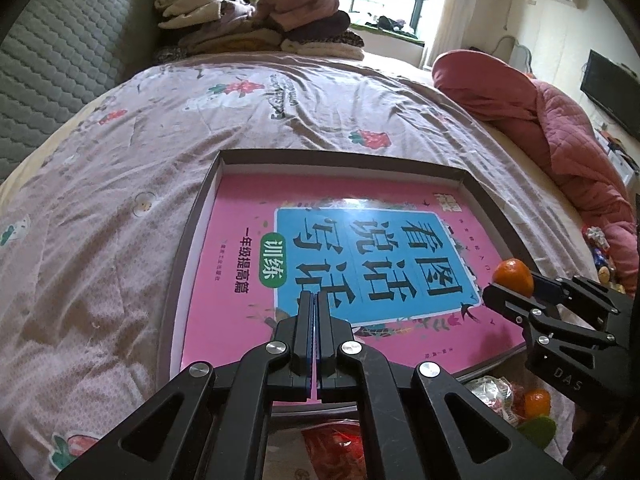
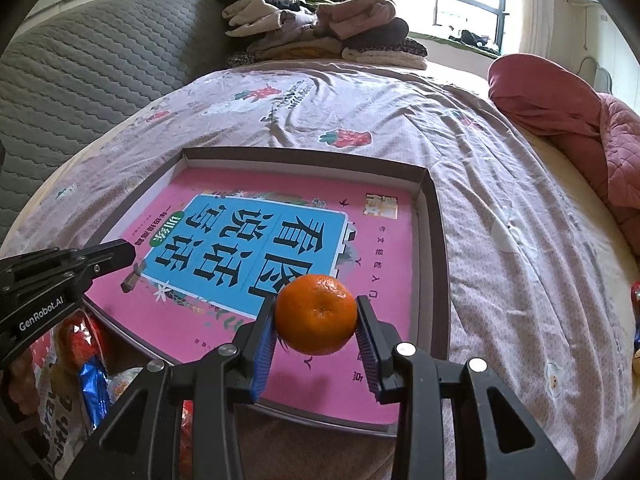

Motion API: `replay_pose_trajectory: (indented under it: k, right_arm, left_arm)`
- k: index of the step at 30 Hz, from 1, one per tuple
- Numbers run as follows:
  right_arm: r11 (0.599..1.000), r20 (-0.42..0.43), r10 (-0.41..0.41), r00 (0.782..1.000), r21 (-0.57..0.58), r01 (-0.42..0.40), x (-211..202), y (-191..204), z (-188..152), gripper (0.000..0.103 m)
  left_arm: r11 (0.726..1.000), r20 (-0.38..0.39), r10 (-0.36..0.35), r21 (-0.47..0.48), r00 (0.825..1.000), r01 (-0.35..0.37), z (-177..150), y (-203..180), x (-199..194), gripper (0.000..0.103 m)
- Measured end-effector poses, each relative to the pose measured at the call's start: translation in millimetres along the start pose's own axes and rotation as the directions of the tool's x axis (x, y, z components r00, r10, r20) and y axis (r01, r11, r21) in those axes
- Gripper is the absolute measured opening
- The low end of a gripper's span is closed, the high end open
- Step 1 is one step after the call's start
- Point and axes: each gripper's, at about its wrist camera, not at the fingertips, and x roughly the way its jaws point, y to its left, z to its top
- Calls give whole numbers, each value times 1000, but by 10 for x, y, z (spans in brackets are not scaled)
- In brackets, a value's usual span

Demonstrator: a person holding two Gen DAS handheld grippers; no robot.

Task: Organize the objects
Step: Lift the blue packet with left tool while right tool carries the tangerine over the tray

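Observation:
A shallow brown box (image 1: pixel 340 158) (image 2: pixel 434 200) lies on the bed with a pink and blue workbook (image 1: pixel 248 216) (image 2: pixel 384 248) flat inside it. My right gripper (image 2: pixel 316 312) is shut on a mandarin orange (image 2: pixel 316 314) and holds it above the book's near right part. That orange also shows in the left wrist view (image 1: pixel 513 276), at the right gripper's (image 1: pixel 504 292) tip. My left gripper (image 1: pixel 314 300) is shut and empty over the book's near edge; it shows at the left in the right wrist view (image 2: pixel 128 254).
Snack packets (image 2: pixel 86 360) and a second orange (image 1: pixel 536 402) lie on the bed in front of the box. Folded clothes (image 2: pixel 320 28) are stacked at the far side. A pink quilt (image 2: pixel 580 120) is bunched at the right. A padded headboard (image 2: pixel 100 60) runs along the left.

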Motion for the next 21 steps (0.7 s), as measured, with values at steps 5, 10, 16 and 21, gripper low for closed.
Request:
replay_pose_trajectory:
  k: [5, 10, 16, 21]
  right_arm:
    - [1000, -14, -2, 1000, 4, 2, 35, -9, -34, 38]
    - [1000, -26, -3, 1000, 10, 3, 69, -22, -52, 38]
    - [1000, -47, -2, 999, 15, 3, 116, -34, -80, 39]
    - [1000, -53, 6, 999, 29, -5, 133, -44, -85, 39]
  left_arm:
    - [1000, -18, 0, 10, 1000, 0, -18, -14, 55, 0]
    - [1000, -31, 4, 7, 1000, -3, -36, 1, 92, 1]
    - [1000, -48, 11, 9, 999, -11, -56, 11, 134, 2]
    - [1000, -56, 12, 10, 998, -11, -67, 3, 147, 5]
